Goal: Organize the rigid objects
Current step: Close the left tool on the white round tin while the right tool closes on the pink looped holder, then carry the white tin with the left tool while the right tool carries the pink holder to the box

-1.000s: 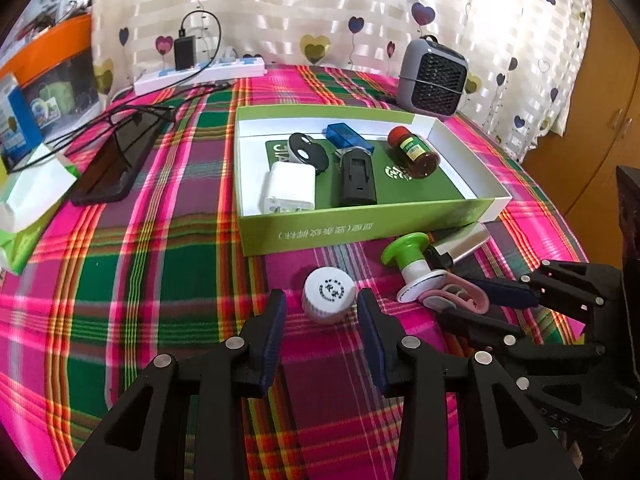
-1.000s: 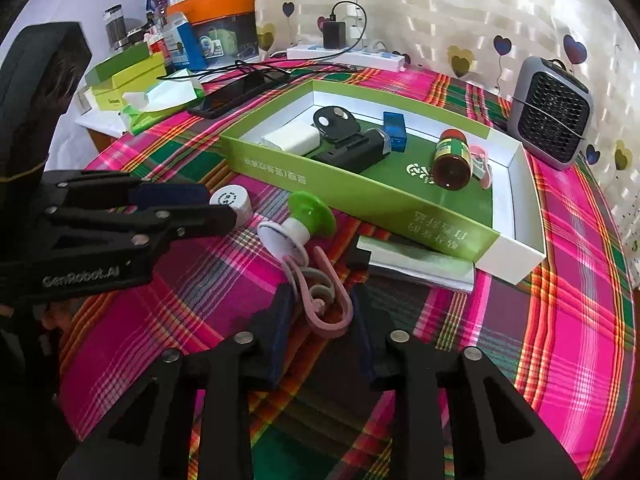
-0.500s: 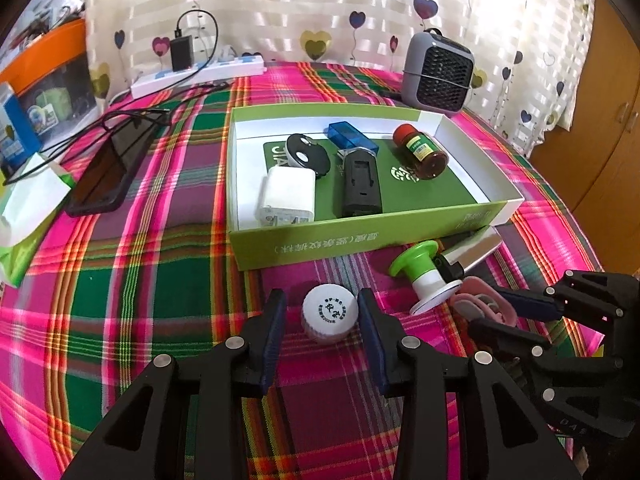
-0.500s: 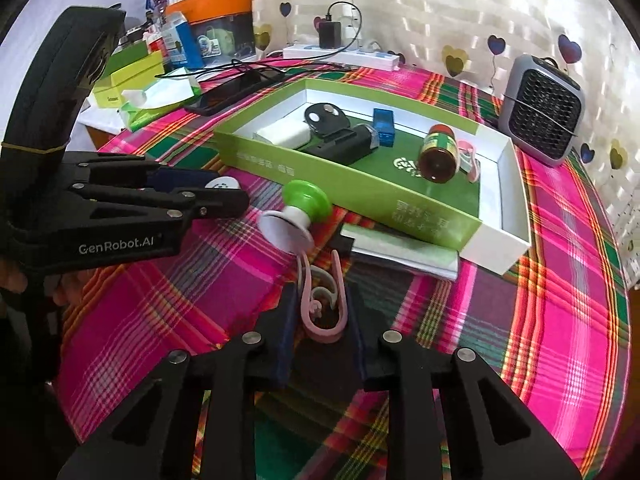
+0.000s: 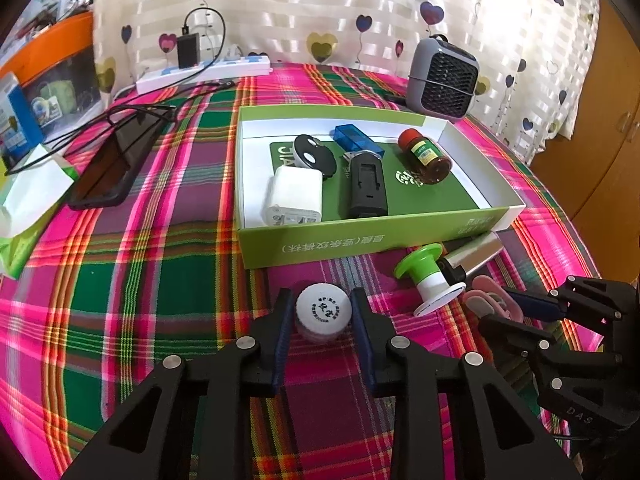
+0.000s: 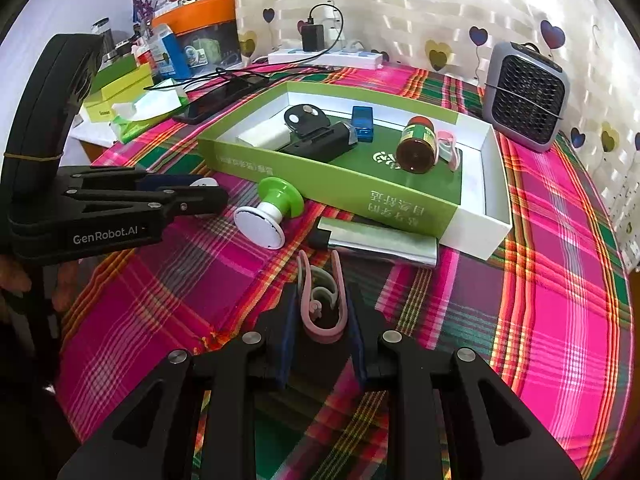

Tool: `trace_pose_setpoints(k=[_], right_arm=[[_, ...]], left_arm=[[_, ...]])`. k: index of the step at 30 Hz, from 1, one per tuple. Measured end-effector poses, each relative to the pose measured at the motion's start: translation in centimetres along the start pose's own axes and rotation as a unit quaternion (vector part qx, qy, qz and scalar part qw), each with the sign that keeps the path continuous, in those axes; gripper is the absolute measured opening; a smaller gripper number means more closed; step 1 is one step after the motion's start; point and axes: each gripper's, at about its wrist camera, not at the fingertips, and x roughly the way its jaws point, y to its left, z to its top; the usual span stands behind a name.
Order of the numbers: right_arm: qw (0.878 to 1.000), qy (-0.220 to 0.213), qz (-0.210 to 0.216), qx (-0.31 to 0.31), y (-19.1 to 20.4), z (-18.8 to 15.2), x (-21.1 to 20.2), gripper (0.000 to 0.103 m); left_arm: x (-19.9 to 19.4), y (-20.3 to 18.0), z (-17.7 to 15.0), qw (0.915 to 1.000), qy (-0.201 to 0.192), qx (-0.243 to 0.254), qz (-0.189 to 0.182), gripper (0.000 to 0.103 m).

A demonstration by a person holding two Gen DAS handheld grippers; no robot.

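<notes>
We count two grippers, one green box, and four loose things on the plaid tablecloth (image 5: 168, 280). From the left: the left gripper (image 5: 322, 316) has its fingers pressed against both sides of a white-capped bottle (image 5: 323, 311), which sits on the cloth just in front of the box (image 5: 360, 238). Next lies a green-and-white stopper (image 5: 428, 284) on its side, then a silver pouch (image 5: 476, 250) against the box's near wall. Farthest right, the right gripper (image 6: 322, 312) pinches a pink clip (image 6: 322, 300) between its fingers.

Inside the box we count, in the left wrist view, five things: one white charger (image 5: 294, 196), one black round disc (image 5: 314, 156), one black battery holder (image 5: 366, 188), one blue stick (image 5: 358, 141) and one brown bottle (image 5: 424, 156) with a red cap, lying on its side.

The right wrist view adds a sixth: a second pink clip (image 6: 447, 148) just beyond the brown bottle, hidden from the left camera. It also shows stacked green boxes (image 6: 120, 88) and an orange-lidded bin (image 6: 200, 12) at far left. Both views show one grey fan (image 5: 442, 76), one power strip (image 5: 204, 74) and one dark phone (image 5: 116, 164).
</notes>
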Motion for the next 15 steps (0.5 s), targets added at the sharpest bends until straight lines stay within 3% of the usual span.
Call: trace_pose_setpoints(k=[15], right_arm=[[1.000,0.001,-0.006,-0.002,0.14,-0.04,-0.01,0.025]], left_arm=[[-0.25,-0.08,-0.08,1.0000,-0.001,-0.001,0.002,0.027]])
